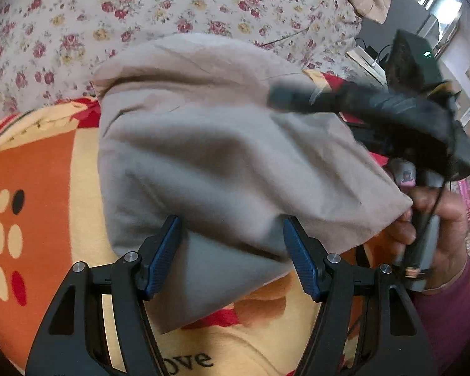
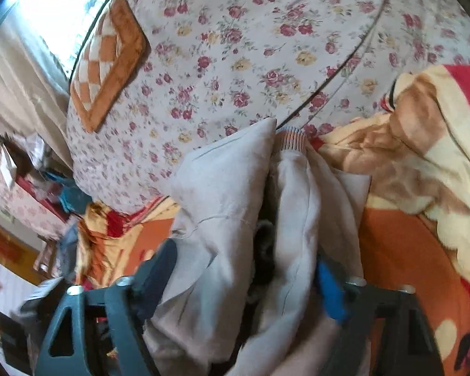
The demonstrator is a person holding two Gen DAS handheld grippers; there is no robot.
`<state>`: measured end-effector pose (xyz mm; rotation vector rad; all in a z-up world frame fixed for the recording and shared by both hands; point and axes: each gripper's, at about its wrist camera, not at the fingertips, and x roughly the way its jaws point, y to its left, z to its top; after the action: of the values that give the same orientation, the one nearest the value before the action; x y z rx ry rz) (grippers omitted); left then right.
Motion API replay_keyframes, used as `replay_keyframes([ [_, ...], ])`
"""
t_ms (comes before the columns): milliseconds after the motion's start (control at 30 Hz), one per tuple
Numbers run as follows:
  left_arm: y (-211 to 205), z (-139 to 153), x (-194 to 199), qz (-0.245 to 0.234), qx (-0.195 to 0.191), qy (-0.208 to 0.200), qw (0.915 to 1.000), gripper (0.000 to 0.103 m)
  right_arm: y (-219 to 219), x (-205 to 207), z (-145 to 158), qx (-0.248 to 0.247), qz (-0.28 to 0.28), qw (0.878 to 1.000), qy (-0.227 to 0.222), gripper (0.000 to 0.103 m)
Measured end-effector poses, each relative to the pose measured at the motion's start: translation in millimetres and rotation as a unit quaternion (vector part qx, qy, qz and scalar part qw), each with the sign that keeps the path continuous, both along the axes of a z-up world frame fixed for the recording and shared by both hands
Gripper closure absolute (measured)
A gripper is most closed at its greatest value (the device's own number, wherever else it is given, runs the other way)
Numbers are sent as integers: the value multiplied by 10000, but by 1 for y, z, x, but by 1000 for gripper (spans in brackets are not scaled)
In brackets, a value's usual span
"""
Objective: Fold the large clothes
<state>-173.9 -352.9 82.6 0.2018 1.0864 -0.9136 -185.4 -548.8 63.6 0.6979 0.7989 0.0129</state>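
The left wrist view shows the left tool (image 1: 232,257) with its ribbed blue pads spread apart, nothing clamped between them, the pads reaching under the near edge of a gray garment (image 1: 210,163). The garment is a soft, matte, folded bundle lying on a fleecy orange, cream and red blanket (image 1: 40,169) printed with dots and lettering, spread over the bed. Beyond it lies a flowered sheet (image 1: 141,9) in rose and yellow. Only this view shows the right tool (image 1: 376,103) from outside: a blurred black body lying over the garment's far right part, held by the person's right hand (image 1: 435,219) in a maroon sleeve. Whether it is apart or together cannot be told here.

The right wrist view looks along the right tool (image 2: 244,275), blurred, its pads set wide with the garment (image 2: 222,194) bunched between them; I cannot tell whether they clamp it. Only here do the garment's striped ribbed cuff (image 2: 293,139), stitched seams and dark inner lining show. An orange-and-white checked cushion (image 2: 109,62) rests on the flowered sheet (image 2: 250,47) near the bed's far left corner, and the blanket (image 2: 423,163) lies crumpled along the right.
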Motion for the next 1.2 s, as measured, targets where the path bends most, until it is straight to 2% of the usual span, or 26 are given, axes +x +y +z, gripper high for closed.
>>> replay_keyframes([
  [100,8,25,9,121,-373,-122,9992,36,-6,-12,-3,-159,-53,9998,94,85],
  [200,11,37,34,629,-418,-421,9963,36,-14,-22,-7,-137,-89,9997,179,88],
  [267,6,29,56,961,-142,-435,9943,36,-15,-23,-11,-84,-68,9997,215,88],
  [400,-6,-16,83,1293,414,26,9907,36,-11,-23,-12,-250,0,9990,358,88],
  [567,-7,-41,76,1204,263,95,9923,36,-13,-31,-27,-448,17,9965,707,92],
  [667,-5,-39,83,1222,246,197,9920,36,-24,-31,-16,-223,-51,9990,383,92],
  [700,-3,-34,85,1257,194,232,9916,36,-26,-29,-10,-248,-113,9992,295,79],
  [733,-1,-29,86,1312,144,216,9910,36,-29,-26,-1,-360,-208,9990,191,49],
  [800,1,-26,92,1393,67,157,9901,36,-31,-12,11,-568,-319,9979,4,13],
  [833,-1,-27,94,1384,81,180,9902,36,-32,1,14,-625,-227,9978,26,11],
  [933,-6,-33,92,1339,202,128,9907,36,-35,52,1,-457,136,9974,541,11],
  [967,-9,-34,90,1299,251,42,9912,36,-35,73,-8,-305,376,9961,742,13],
  [1000,-10,-34,89,1274,280,-4,9915,36,-35,82,-12,-301,436,9955,787,27],
  [1033,-11,-34,88,1256,305,-28,9916,36,-37,87,-13,-357,379,9957,761,61],
  [1067,-11,-34,88,1231,316,-30,9919,36,-41,89,-13,-371,292,9966,677,78],
  [1100,-10,-34,89,1180,295,-25,9926,36,-45,86,-12,-292,263,9978,541,86],
  [1200,-9,-35,88,1029,150,32,9946,36,-53,64,-17,-391,110,9987,303,87],
])
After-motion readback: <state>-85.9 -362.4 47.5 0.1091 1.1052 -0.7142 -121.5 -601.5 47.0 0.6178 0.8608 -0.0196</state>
